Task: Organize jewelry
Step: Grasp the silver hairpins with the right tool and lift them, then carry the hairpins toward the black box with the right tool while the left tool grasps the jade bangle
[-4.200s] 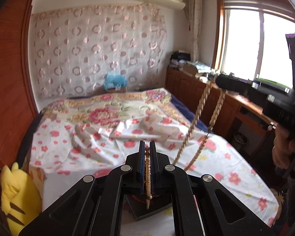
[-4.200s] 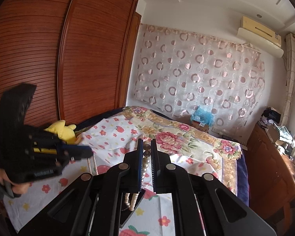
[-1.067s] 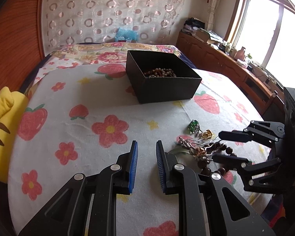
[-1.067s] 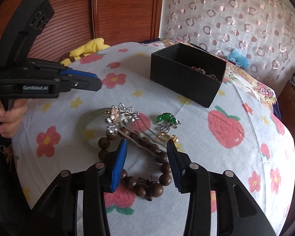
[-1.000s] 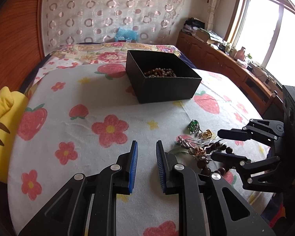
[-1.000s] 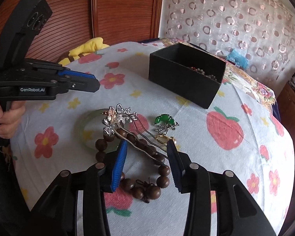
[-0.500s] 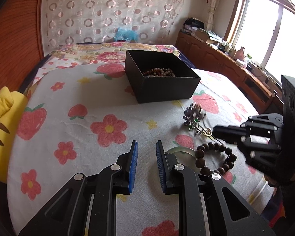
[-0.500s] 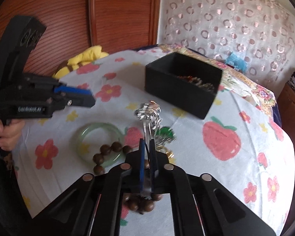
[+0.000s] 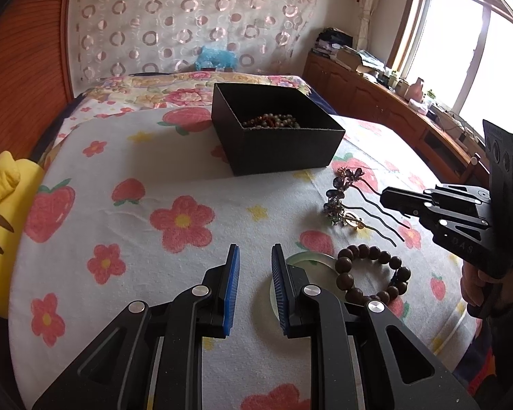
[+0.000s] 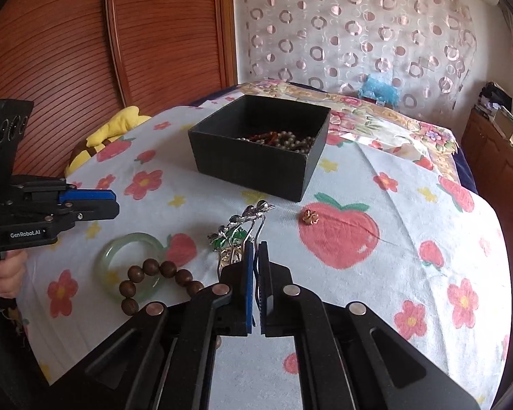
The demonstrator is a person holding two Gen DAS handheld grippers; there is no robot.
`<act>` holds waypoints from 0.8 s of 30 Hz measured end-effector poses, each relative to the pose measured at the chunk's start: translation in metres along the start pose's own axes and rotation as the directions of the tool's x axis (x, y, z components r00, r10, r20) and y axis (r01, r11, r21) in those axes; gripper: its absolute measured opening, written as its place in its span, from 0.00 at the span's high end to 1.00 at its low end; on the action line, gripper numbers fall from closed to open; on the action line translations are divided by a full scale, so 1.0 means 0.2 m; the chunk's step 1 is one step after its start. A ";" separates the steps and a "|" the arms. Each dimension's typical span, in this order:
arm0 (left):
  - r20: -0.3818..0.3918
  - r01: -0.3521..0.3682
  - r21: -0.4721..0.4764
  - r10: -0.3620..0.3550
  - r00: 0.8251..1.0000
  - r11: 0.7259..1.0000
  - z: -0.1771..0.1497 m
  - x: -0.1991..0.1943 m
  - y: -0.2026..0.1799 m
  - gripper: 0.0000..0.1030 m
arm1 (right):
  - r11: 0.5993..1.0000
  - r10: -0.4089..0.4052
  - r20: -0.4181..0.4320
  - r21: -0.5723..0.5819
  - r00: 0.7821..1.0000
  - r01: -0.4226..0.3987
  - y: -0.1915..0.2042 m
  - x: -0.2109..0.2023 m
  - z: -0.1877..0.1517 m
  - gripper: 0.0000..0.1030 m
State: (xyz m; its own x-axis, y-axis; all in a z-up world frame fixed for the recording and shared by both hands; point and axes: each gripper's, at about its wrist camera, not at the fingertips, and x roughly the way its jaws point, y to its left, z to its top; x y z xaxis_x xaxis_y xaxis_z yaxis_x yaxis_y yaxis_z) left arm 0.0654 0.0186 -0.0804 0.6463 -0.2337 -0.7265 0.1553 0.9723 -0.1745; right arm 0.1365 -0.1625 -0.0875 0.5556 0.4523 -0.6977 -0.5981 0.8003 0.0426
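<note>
Step in hand: right gripper (image 10: pixel 255 256) clenched on prongs of hairpin (image 10: pixel 246 220) (ornate head forward), held above bed's near edge. Left gripper (image 9: pixel 254 273) idle, jaws released. Next: carry hairpin to black box (image 10: pixel 256 157) mid-bed, release inside; bead bracelet (image 9: pixel 372 276) and jade bangle (image 10: pixel 130 263) wait.

White print "GenRobot.AI" on side of left gripper (image 10: pixel 95 205) body, read in right wrist view, small but legible. Embossed letters on side of right gripper (image 9: pixel 391 201) body in left wrist view, faint, possibly "DAS"; cannot read for sure. No other text, label, brand or number legible anywhere: black box (image 9: pixel 277 136) plain, bed cover (image 9: pixel 188 188) printed with flowers and strawberries only.
</note>
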 end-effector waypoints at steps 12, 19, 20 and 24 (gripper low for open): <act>-0.047 0.009 0.035 -0.007 0.999 0.999 -0.03 0.04 -0.01 0.77 | 0.999 0.005 0.076 -0.034 0.997 -0.002 0.03 -0.11 0.09 0.98; -0.070 0.006 0.072 -0.001 0.998 0.997 -0.03 0.07 -0.06 0.77 | 0.999 -0.010 0.102 -0.050 0.995 0.015 0.02 -0.18 0.12 0.98; -0.074 0.003 0.076 0.002 0.997 0.997 -0.03 0.08 -0.06 0.77 | 0.999 -0.011 0.103 -0.052 0.995 0.017 0.02 -0.19 0.12 0.98; -0.086 -0.005 0.100 0.014 0.996 0.995 -0.04 0.10 -0.08 0.77 | 0.998 -0.016 0.101 -0.054 0.995 0.021 0.02 -0.19 0.12 0.98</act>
State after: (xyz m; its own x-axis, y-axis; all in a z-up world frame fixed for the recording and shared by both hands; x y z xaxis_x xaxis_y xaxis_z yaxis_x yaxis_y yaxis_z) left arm 0.0703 -0.0015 -0.0967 0.5815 -0.2190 -0.7835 0.2258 0.9687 -0.1032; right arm 0.1270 -0.1672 -0.0438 0.6205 0.4770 -0.6225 -0.6165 0.7873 -0.0113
